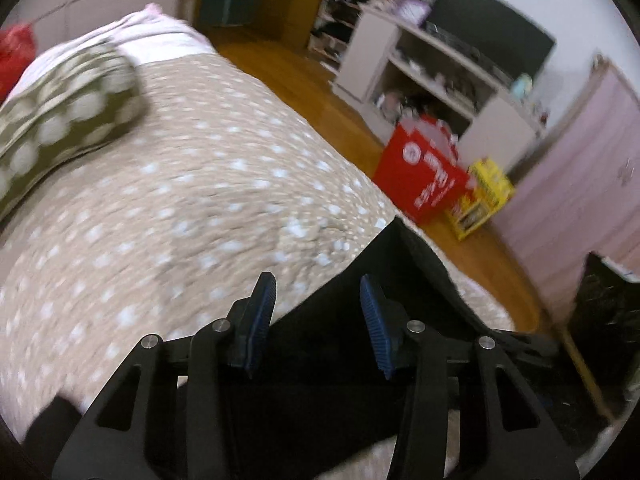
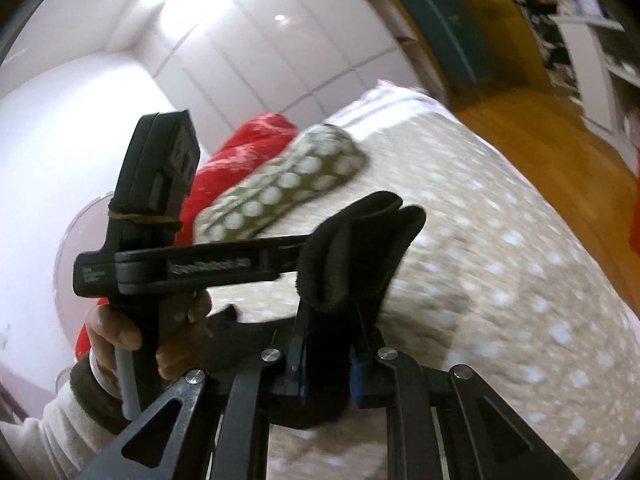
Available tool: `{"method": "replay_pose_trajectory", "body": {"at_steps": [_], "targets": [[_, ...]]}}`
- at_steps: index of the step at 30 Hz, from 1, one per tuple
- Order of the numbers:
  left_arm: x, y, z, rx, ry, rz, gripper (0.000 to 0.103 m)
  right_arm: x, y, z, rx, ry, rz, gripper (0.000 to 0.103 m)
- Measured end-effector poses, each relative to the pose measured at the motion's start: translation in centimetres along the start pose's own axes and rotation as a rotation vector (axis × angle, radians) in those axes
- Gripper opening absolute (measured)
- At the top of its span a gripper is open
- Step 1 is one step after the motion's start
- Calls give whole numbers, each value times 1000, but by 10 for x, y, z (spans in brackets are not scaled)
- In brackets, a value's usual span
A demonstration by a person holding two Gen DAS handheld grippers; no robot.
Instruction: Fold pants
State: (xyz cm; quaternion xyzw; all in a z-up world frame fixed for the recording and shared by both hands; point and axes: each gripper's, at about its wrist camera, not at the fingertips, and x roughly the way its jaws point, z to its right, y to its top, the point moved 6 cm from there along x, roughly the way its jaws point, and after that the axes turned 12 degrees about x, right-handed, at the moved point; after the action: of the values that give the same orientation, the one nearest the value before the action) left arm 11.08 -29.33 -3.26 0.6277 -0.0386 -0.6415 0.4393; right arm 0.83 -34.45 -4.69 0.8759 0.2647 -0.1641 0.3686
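Observation:
The black pants (image 1: pixel 360 344) lie on the beige dotted bedspread (image 1: pixel 192 208), under and beyond my left gripper (image 1: pixel 318 292). Its blue pads stand apart with nothing between them; it is open just above the cloth. In the right wrist view my right gripper (image 2: pixel 328 320) is shut on a bunched fold of the black pants (image 2: pixel 352 248), which sticks up between its fingers above the bed. The left gripper's body (image 2: pixel 160 216), held by a hand, shows at the left of that view.
A green dotted pillow (image 1: pixel 68 112) and a red cushion (image 2: pixel 240 152) lie at the head of the bed. On the wooden floor stand a red bag (image 1: pixel 420 172), a yellow box (image 1: pixel 484 196) and a white shelf unit (image 1: pixel 424 76). A pink cabinet (image 1: pixel 580 176) is right.

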Motion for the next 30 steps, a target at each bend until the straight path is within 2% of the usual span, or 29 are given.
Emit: {"method": "replay_pose_trajectory", "body": {"at_steps": [2, 3, 4, 6, 8, 9, 11, 15, 16, 17, 18, 19, 23, 26, 29, 30], "targets": [[-30, -10, -14, -72, -30, 33, 50, 8, -4, -22, -39, 19, -15, 14], [-44, -14, -20, -103, -40, 56, 64, 15, -7, -34, -61, 25, -25, 14], [-57, -17, -25, -129, -48, 82, 73, 18, -11, -41, -74, 31, -33, 14], [-81, -21, -32, -175, -89, 140, 79, 27, -18, -56, -102, 41, -47, 14], [-96, -24, -36, -211, -150, 176, 81, 33, -26, -68, -126, 50, -64, 14], [-98, -26, -37, -219, -140, 176, 82, 36, -30, -73, -139, 51, -71, 14], [-97, -32, -40, -207, -60, 145, 82, 41, -37, -87, -175, 51, -82, 14], [-87, -47, -45, -234, -57, 100, 82, 43, -47, -99, -210, 57, -101, 14], [-87, -52, -48, -252, -56, 99, 79, 47, -49, -102, -218, 59, -109, 14], [-88, -56, -51, -264, -50, 98, 72, 50, -53, -106, -228, 63, -119, 14], [-90, -59, -54, -273, -40, 94, 50, 50, -58, -112, -234, 70, -129, 14], [-92, -65, -59, -278, -18, 77, 41, 51, -61, -114, -239, 78, -138, 14], [-106, -94, -80, -285, 102, 28, 40, 67, -77, -135, -261, 127, -184, 14], [-111, -121, -103, -312, 230, -10, 40, 94, -97, -150, -280, 144, -241, 14], [-102, -153, -128, -357, 331, -64, 40, 133, -122, -152, -243, 144, -324, 18], [-94, -167, -137, -383, 359, -105, 40, 148, -136, -150, -234, 120, -381, 18]]}}
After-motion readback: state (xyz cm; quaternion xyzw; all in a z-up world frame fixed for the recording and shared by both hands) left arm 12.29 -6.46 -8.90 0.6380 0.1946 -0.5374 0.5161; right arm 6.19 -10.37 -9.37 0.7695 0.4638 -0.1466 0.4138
